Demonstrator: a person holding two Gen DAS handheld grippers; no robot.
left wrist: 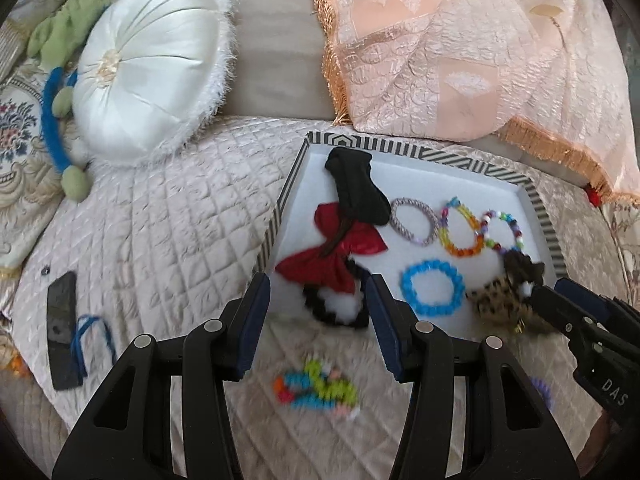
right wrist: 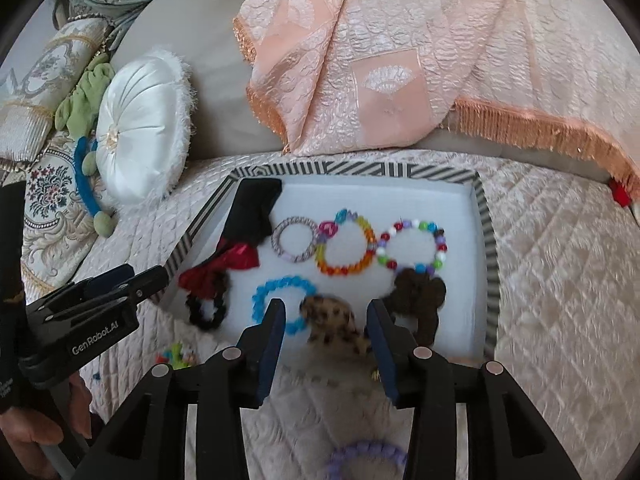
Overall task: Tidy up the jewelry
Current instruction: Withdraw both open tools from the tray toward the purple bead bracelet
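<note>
Fingers of the left gripper point(left wrist: 318, 312): two, spread wide, empty, angled down over the near edge of the striped tray point(left wrist: 538, 216). Left wrist view, tray contents: one black bow point(left wrist: 358, 184) at 12 o'clock; one red bow point(left wrist: 340, 248) at 9 o'clock; one black-and-white scrunchie point(left wrist: 338, 306) at 7 o'clock; four bead bracelets, being one grey point(left wrist: 414, 220), one orange-yellow point(left wrist: 460, 232), one mixed-colour point(left wrist: 502, 232) and one blue bracelet point(left wrist: 432, 288). One leopard scrunchie point(left wrist: 496, 300) at 4 o'clock, beside the right gripper's tip. One multicolour bead bunch point(left wrist: 316, 390) lies on the quilt point(left wrist: 180, 208), outside the tray, between the left fingers.

Right wrist view: right gripper point(right wrist: 326, 322), two fingers spread apart, gripping nothing, the leopard scrunchie between them at the tray's 6 o'clock edge. One brown scrunchie point(right wrist: 420, 296) at 5 o'clock. One lilac bracelet point(right wrist: 366, 458) on the quilt, near side. One white round cushion point(right wrist: 140, 128) at 10 o'clock; one peach fringed throw point(right wrist: 400, 60) at 12.
</note>
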